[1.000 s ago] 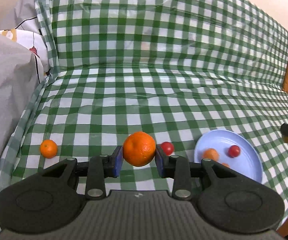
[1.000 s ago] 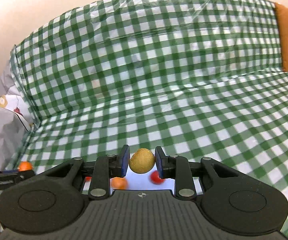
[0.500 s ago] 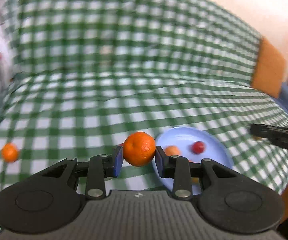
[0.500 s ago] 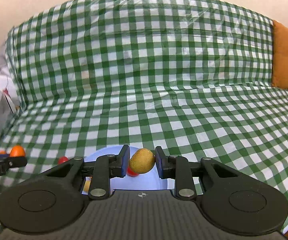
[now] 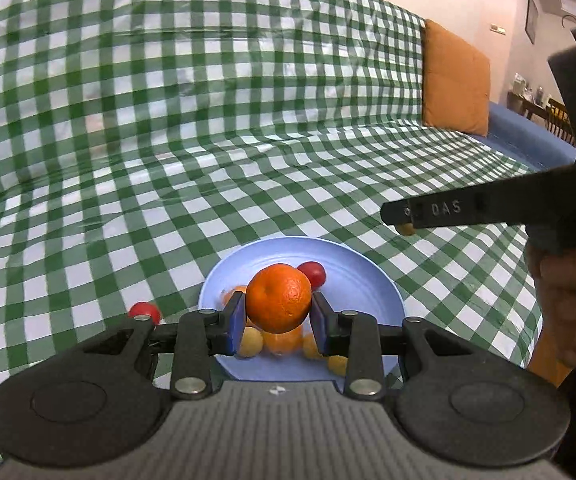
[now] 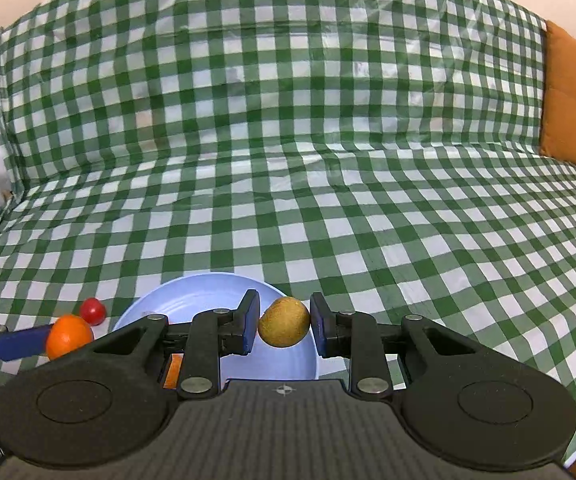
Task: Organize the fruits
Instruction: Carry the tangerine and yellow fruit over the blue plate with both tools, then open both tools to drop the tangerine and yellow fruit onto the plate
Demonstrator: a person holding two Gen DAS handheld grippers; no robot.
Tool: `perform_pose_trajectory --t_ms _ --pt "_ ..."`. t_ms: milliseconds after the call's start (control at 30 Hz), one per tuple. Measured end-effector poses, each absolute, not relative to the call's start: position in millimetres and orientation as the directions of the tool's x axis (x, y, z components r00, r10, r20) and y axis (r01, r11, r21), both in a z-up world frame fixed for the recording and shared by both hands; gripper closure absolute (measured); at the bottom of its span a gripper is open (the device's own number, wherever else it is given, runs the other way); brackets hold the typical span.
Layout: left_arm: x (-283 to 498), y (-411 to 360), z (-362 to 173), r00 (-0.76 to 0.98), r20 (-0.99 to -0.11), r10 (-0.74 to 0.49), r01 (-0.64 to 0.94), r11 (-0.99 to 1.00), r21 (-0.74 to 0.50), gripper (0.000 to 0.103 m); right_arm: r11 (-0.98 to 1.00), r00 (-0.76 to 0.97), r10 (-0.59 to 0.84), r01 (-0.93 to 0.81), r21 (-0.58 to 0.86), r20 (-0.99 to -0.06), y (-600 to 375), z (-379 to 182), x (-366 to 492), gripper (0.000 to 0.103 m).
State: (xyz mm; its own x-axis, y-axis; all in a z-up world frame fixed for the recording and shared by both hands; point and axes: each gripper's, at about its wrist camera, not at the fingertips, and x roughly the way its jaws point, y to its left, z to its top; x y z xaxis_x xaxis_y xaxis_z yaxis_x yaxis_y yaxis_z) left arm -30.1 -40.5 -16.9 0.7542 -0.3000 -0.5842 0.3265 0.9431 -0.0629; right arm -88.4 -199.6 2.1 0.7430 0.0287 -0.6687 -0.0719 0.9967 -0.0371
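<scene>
orange (image 5: 279,297) and kiwi (image 6: 283,322) held over plate (image 5: 362,276).

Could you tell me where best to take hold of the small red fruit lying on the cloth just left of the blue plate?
Grip the red fruit across its round middle, coming down from above: it sits alone on the checked cloth, beside the plate.

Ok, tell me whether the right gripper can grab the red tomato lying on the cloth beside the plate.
Probably not yet: the right gripper is shut on a kiwi, so its jaws are full. The tomato itself lies unblocked, left of the plate.
</scene>
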Motion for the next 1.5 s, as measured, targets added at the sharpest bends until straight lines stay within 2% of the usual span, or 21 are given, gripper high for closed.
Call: perform_pose_trajectory --t_ms 667,1167,1233,1267,1400,1500 --pt "-22.6 -50.5 -32.6 0.700 -0.657 -0.279 0.357 0.934 -0.017 0.065 0.988 0.740 0.061 -0.141 -0.067 -0.670 -203.2 1.9 -81.5 0.074" --pt "-22.9 -51.7 -27.4 0.717 -0.636 -0.286 0.354 0.935 -0.021 0.063 0.980 0.725 0.095 -0.188 -0.063 -0.682 -200.2 1.2 -75.3 0.073" --pt "-23.6 -51.9 -25.6 0.724 -0.626 -0.289 0.353 0.936 -0.023 0.052 0.980 0.722 0.086 -0.187 -0.074 -0.686 -198.0 1.2 -74.6 0.053" --pt "-23.9 -51.6 -24.7 0.728 -0.621 -0.290 0.351 0.936 -0.026 0.052 0.980 0.726 0.084 -0.184 -0.076 -0.682 -197.4 1.9 -74.9 0.040" --pt "-23.3 -49.8 -22.2 0.741 -0.607 -0.287 0.339 0.940 -0.030 0.052 0.981 0.735 0.086 -0.181 -0.073 -0.672 -196.8 5.0 -74.2 0.038" --pt "-23.6 -49.1 -20.9 0.751 -0.597 -0.281 0.331 0.943 -0.027 0.056 0.983 0.737 0.080 -0.171 -0.071 -0.671 -197.4 6.3 -72.6 0.038"
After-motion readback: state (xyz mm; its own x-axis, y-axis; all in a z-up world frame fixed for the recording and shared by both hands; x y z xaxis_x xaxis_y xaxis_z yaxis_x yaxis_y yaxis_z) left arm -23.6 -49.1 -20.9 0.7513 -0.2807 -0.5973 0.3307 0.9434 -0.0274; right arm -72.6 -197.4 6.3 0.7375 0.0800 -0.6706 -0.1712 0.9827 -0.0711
